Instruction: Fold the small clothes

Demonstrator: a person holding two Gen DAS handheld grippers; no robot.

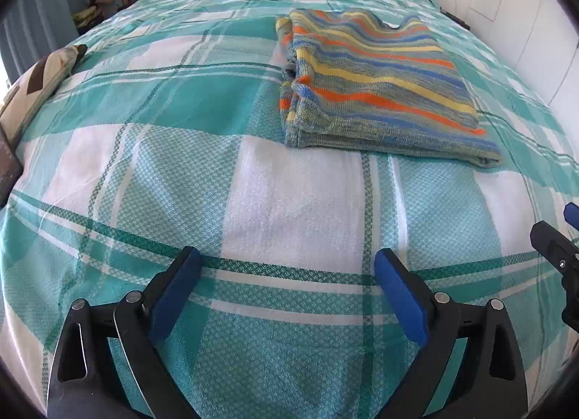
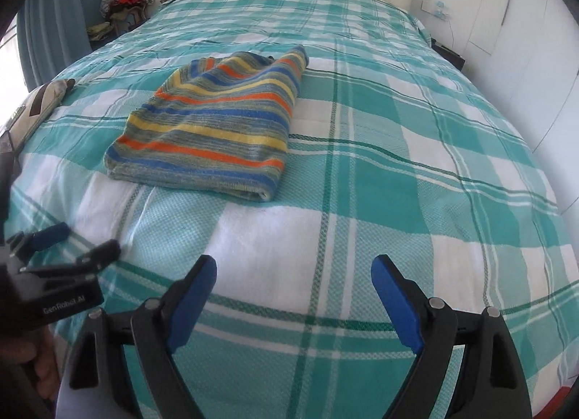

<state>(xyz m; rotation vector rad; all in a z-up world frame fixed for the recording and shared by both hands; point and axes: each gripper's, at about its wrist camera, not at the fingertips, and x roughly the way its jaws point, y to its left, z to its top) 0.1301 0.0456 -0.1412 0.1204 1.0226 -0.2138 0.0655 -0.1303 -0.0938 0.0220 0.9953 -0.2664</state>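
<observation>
Teal-and-white checked bedspread [image 1: 181, 100] is covering the bed, cushion [image 1: 32, 89] sitting at far left edge. Left gripper [image 1: 287, 292] is hovering near, jaws spread, empty. Striped knit garment [image 1: 376, 89] is lying folded mid-bed, slightly right. Right gripper [image 2: 294, 296] is gaping too, holding nothing. Knit looks soft, light, floppy; pinching near corners seems best. Plenty of bare bedspread around.

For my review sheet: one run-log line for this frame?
striped knit garment: folded, on teal plaid bedspread | left gripper: open, empty | right gripper: open, empty
</observation>
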